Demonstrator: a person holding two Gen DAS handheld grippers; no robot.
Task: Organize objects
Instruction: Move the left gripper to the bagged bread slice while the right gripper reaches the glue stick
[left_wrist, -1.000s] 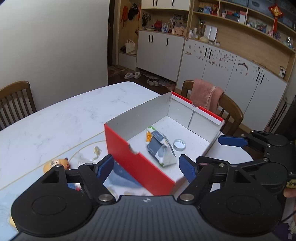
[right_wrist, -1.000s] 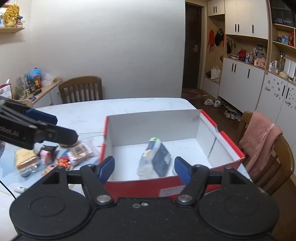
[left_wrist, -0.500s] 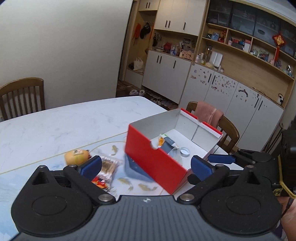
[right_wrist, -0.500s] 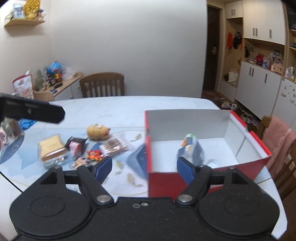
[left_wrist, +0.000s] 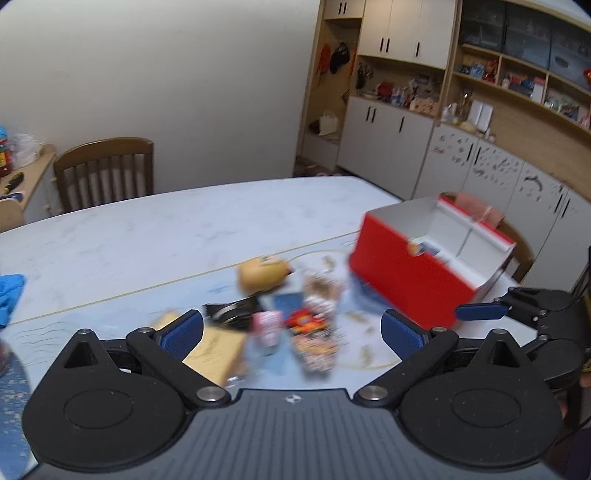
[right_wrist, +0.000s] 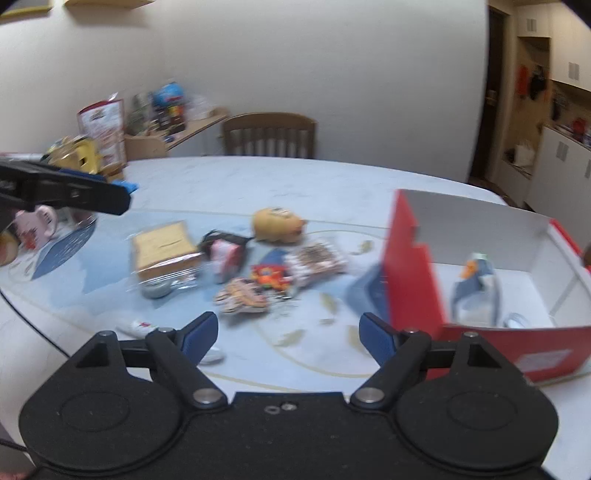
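A red box with a white inside (left_wrist: 413, 273) (right_wrist: 410, 266) stands on the table's right side and holds a crumpled blue and white pack (right_wrist: 476, 288). Left of it lies a cluster of small items: a yellow plush toy (left_wrist: 262, 273) (right_wrist: 277, 225), a tan wrapped block (right_wrist: 162, 251) (left_wrist: 214, 350), snack packets (right_wrist: 317, 262) and a red toy (right_wrist: 269, 277). My left gripper (left_wrist: 291, 332) is open and empty above the cluster. My right gripper (right_wrist: 288, 332) is open and empty, hovering near the table's front edge. Both views are blurred.
A pink mug (right_wrist: 35, 225) and a blue cloth (left_wrist: 9, 291) sit at the table's left. A white tube (right_wrist: 138, 326) lies near the front edge. Wooden chairs (left_wrist: 103, 170) (left_wrist: 517, 247) stand around the table. Cabinets (left_wrist: 388, 147) line the far wall.
Both grippers have swung left, away from the red box and toward the cluster of small items. Both stay open and empty.
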